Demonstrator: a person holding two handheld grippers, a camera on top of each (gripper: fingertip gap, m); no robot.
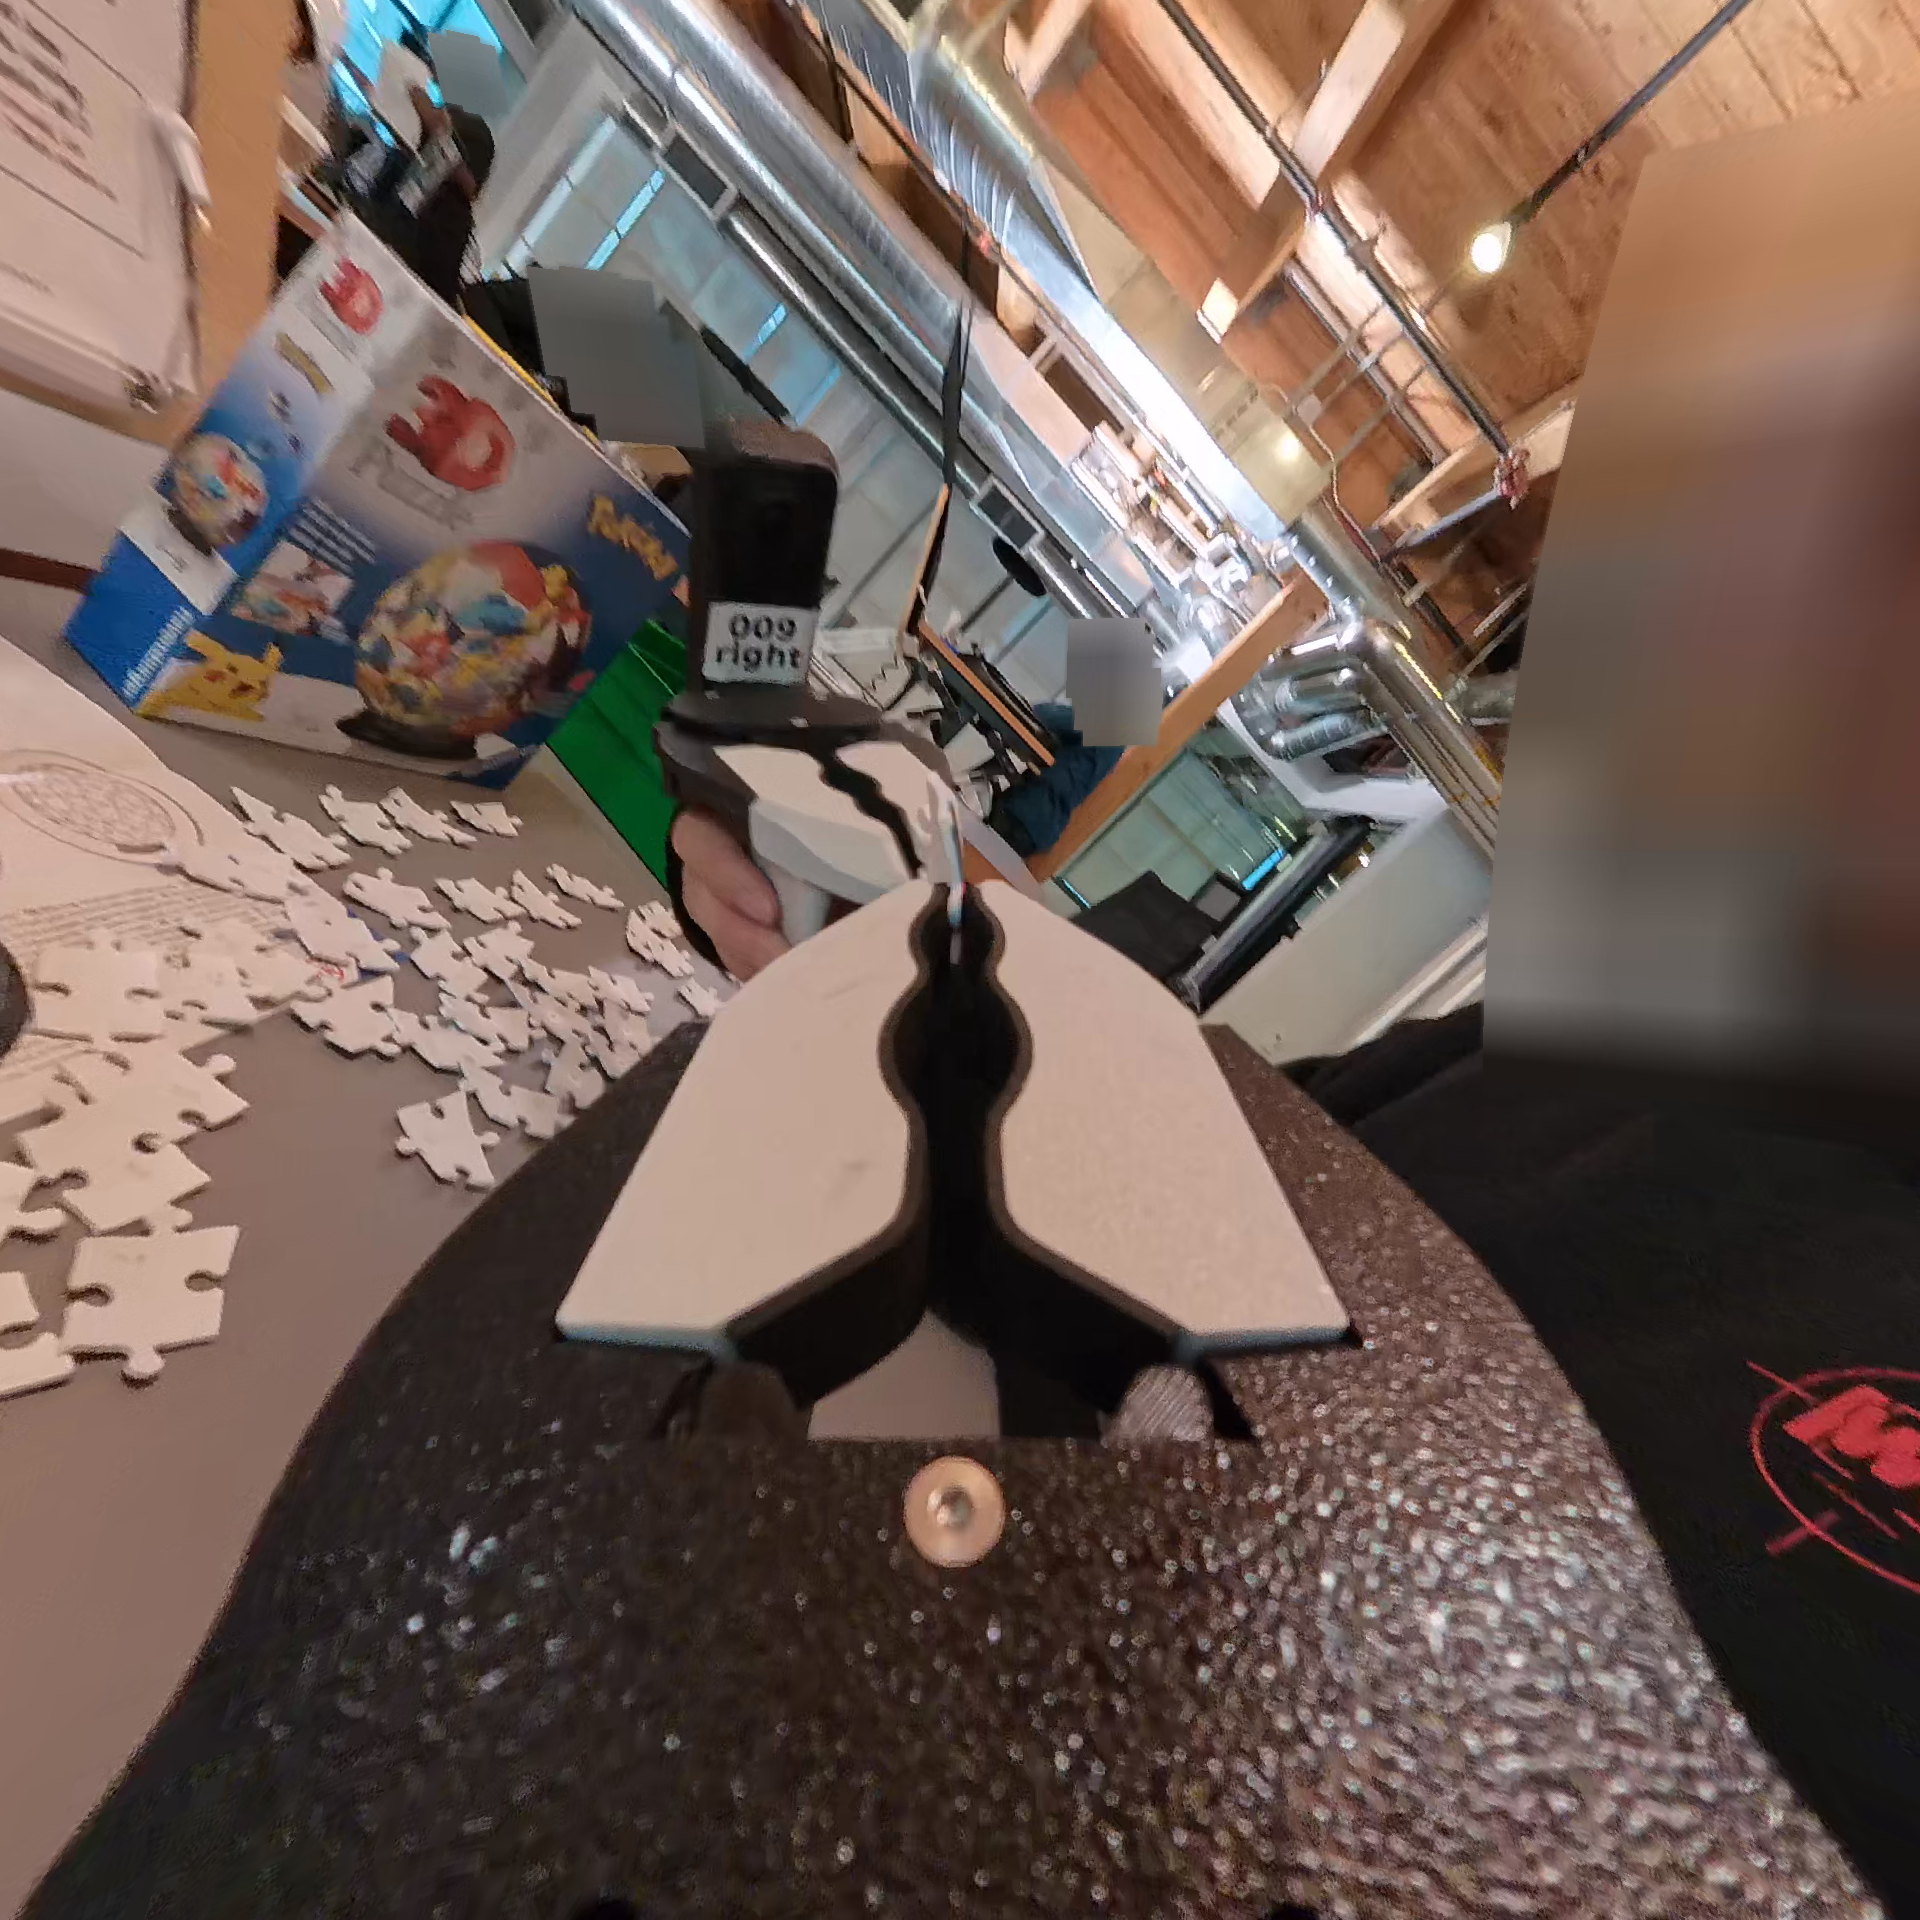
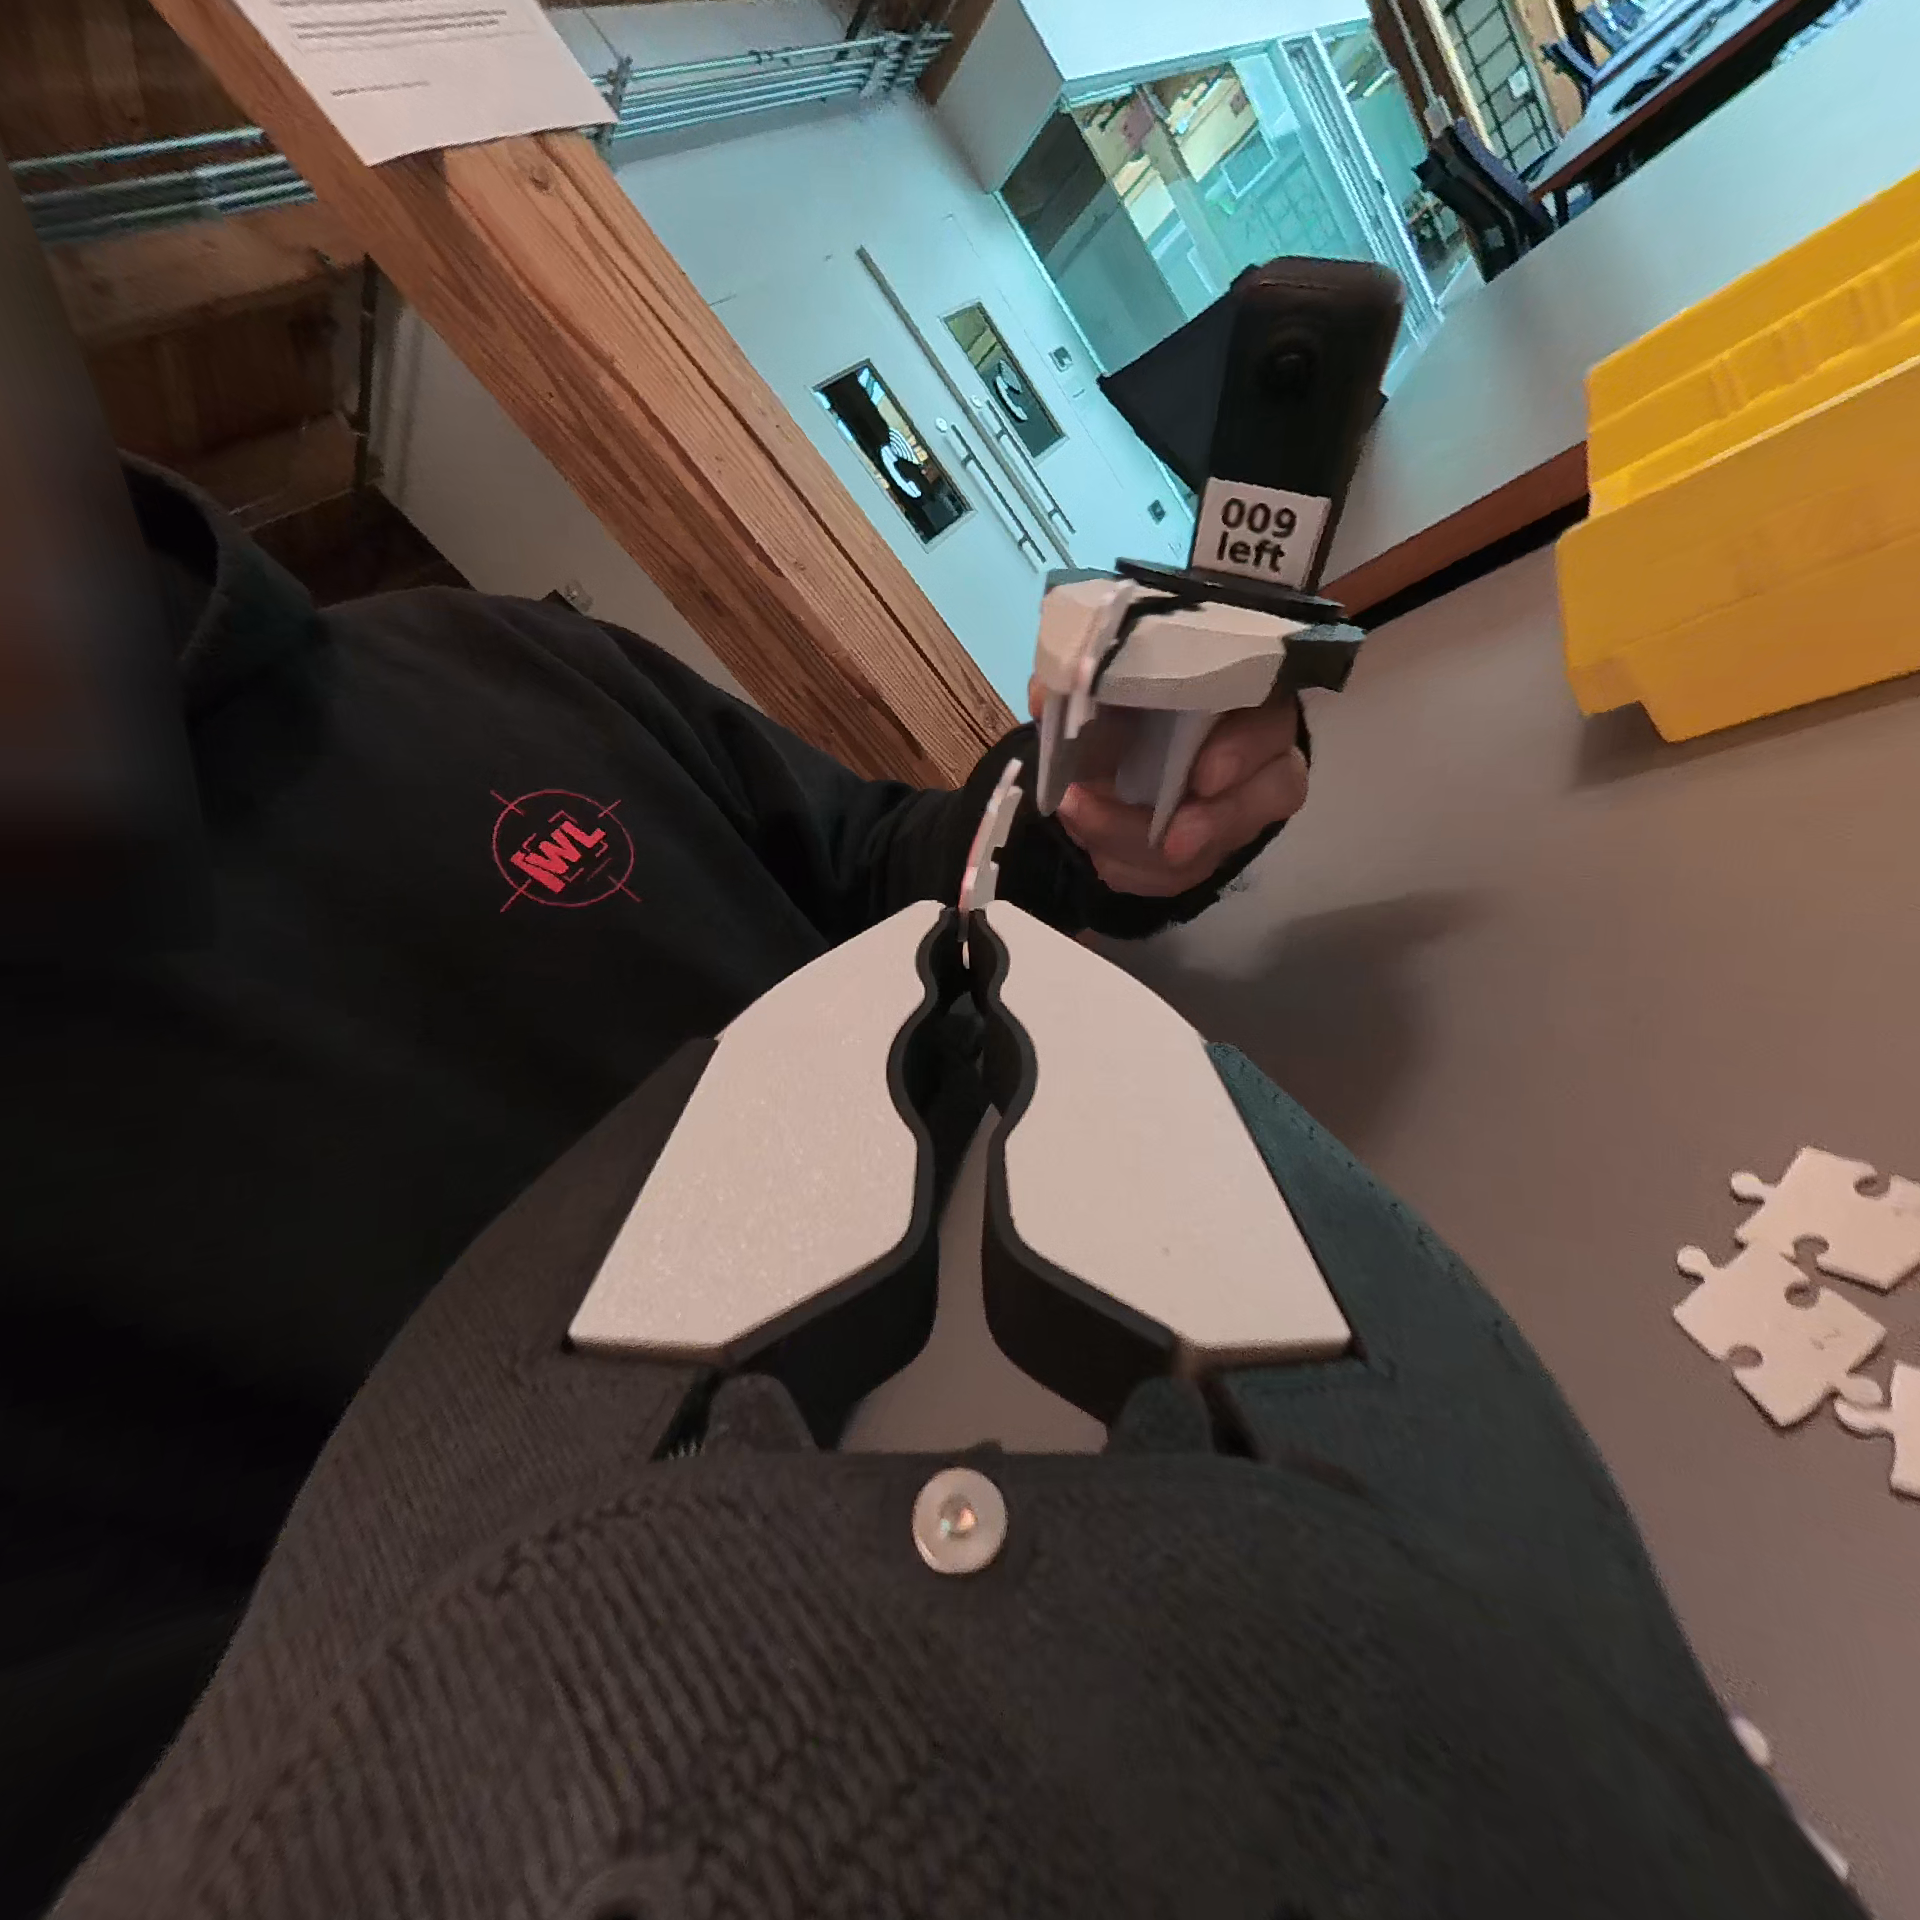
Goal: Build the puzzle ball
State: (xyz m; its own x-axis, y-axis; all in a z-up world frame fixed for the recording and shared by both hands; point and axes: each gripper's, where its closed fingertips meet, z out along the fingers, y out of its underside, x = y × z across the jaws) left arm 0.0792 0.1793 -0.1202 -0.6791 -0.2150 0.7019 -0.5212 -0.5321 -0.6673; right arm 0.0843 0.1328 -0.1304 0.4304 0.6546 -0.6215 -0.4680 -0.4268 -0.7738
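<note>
My left gripper [image 1: 956, 900] is shut on a thin white puzzle piece [image 1: 951, 920], seen edge-on at its tips. My right gripper [image 2: 971, 916] is shut on another white puzzle piece [image 2: 987, 852], which sticks out past its tips. Both are held in the air, pointing at each other. The right gripper [image 1: 914, 826] shows just beyond my left tips, and the left gripper [image 2: 1075, 665] shows just beyond my right piece. The two pieces are very close; I cannot tell if they touch. Many loose white pieces [image 1: 416, 935] lie face down on the grey table [image 1: 156, 1507].
The blue puzzle box [image 1: 395, 582] stands behind the loose pieces. A printed paper sheet [image 1: 94, 831] lies at the left. A few joined pieces [image 2: 1808, 1288] lie on the table to the right, with yellow bins [image 2: 1766, 499] beyond. A person's black sweater [image 2: 416, 935] is close by. Tip to tip, the grippers are about 6 cm apart.
</note>
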